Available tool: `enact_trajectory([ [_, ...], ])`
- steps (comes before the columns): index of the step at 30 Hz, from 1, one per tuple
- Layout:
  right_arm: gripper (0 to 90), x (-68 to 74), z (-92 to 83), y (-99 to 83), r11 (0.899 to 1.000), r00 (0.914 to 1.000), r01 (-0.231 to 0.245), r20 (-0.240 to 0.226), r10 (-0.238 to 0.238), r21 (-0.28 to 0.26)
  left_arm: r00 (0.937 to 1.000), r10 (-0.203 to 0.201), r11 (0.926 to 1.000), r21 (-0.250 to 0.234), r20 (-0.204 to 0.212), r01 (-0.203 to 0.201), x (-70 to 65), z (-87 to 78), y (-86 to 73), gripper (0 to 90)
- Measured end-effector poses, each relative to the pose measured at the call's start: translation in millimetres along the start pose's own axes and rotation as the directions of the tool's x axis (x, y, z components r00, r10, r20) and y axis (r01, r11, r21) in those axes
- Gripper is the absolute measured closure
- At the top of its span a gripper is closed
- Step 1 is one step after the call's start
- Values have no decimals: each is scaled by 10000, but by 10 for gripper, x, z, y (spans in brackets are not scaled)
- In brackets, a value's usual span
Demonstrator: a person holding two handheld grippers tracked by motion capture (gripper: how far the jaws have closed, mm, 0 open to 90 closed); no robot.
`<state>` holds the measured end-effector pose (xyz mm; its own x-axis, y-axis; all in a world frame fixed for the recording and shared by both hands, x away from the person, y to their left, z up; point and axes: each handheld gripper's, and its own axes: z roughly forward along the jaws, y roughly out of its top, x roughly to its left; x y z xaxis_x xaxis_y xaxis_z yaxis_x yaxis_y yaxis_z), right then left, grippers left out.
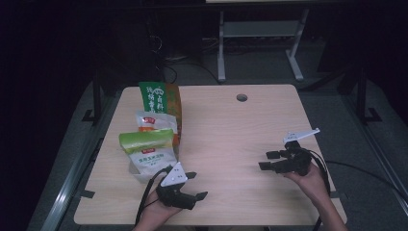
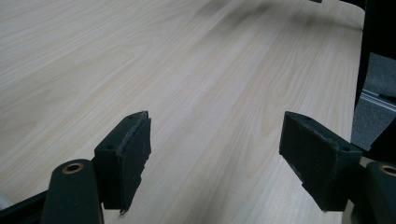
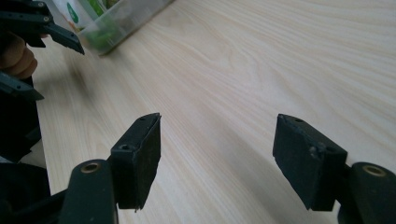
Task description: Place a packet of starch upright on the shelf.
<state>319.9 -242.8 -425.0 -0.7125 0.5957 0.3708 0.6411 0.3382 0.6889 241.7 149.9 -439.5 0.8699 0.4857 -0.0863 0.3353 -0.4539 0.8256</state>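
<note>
My left gripper (image 1: 196, 185) rests low over the table's front edge, left of centre, jaws wide open and empty; in the left gripper view (image 2: 215, 154) bare wood lies between its pads. My right gripper (image 1: 267, 160) hovers at the right side of the table, open and empty, pointing left; the right gripper view (image 3: 217, 154) shows wood grain between its pads. A clear container (image 1: 144, 174) at the left holds several upright snack bags: a green-topped white bag (image 1: 146, 149), a white and orange bag (image 1: 154, 121) and a green bag (image 1: 156, 96) behind.
The light wooden table (image 1: 226, 134) has a cable hole (image 1: 242, 97) near its far edge. In the right gripper view the other gripper (image 3: 28, 28) and the clear container (image 3: 116, 23) sit at the upper left. Dark floor and a desk frame lie beyond.
</note>
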Motion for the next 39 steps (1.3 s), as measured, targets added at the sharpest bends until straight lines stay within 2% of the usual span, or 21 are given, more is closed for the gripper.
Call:
enact_trajectory([
  [23, 305, 64, -13, -335, 9995, 9995, -315, -49, 315, 5, 10000, -49, 10000, 11, -8, 49, -5, -3, -10, 248],
  [31, 302, 125, -19, -416, 9994, 9996, -275, -8, 275, -198, 10000, -54, 10000, 0, 51, 54, 2, -2, -10, 249],
  [36, 294, 186, -43, -440, 9989, 9999, -123, 30, 125, -455, 9998, 115, 9999, -30, 172, -114, -1, 1, -3, 249],
  [39, 293, 198, -11, -443, 9993, 9997, -126, 185, 132, -359, 9998, 81, 9999, -104, 172, -79, -12, -3, 8, 249],
])
